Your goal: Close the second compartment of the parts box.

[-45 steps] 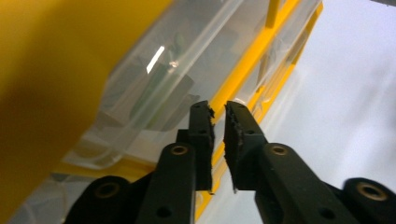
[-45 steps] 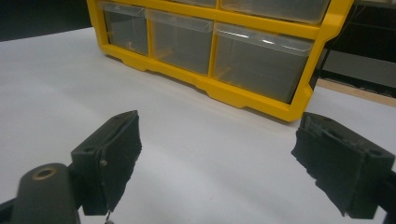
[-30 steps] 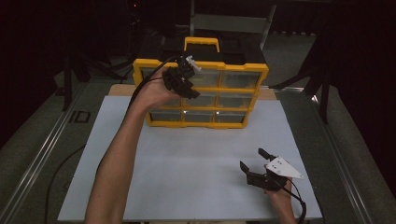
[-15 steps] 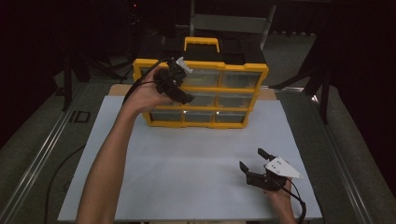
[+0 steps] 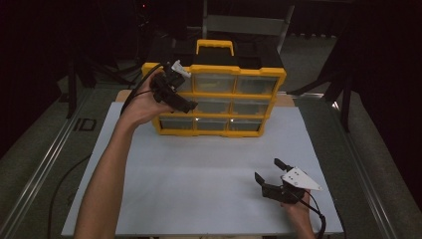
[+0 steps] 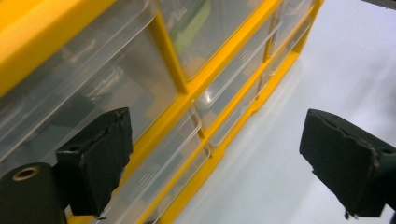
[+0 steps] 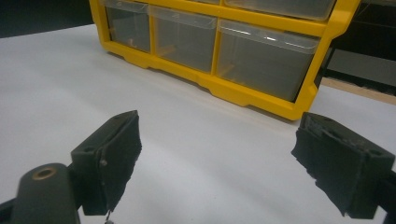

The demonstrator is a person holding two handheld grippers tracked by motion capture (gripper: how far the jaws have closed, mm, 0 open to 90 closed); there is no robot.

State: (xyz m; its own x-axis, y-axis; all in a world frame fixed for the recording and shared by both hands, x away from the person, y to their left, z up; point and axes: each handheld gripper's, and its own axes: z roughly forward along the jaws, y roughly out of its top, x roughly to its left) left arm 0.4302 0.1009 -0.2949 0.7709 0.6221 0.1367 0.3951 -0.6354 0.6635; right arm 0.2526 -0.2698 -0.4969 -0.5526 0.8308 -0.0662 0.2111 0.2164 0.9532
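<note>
Holding our left gripper [image 5: 191, 105] against the front of the yellow drawer organizer [image 5: 259, 74], we have just been opening its jaws; they stand wide with nothing between them, and the clear drawers [image 6: 140, 88] lie just beyond the left jaw. Our right gripper [image 7: 219, 163] rests over the white table [image 5: 199, 169], jaws wide and empty, the organizer well ahead of them.

a: what's different with the left gripper [image 5: 191, 105]?
b: it sits further left along the yellow drawer cabinet [image 5: 278, 74] than a second ago, now at the left column of drawers.
a: and its fingers [image 6: 100, 154]?
b: they have just been opening, wide apart now, nothing between them.
</note>
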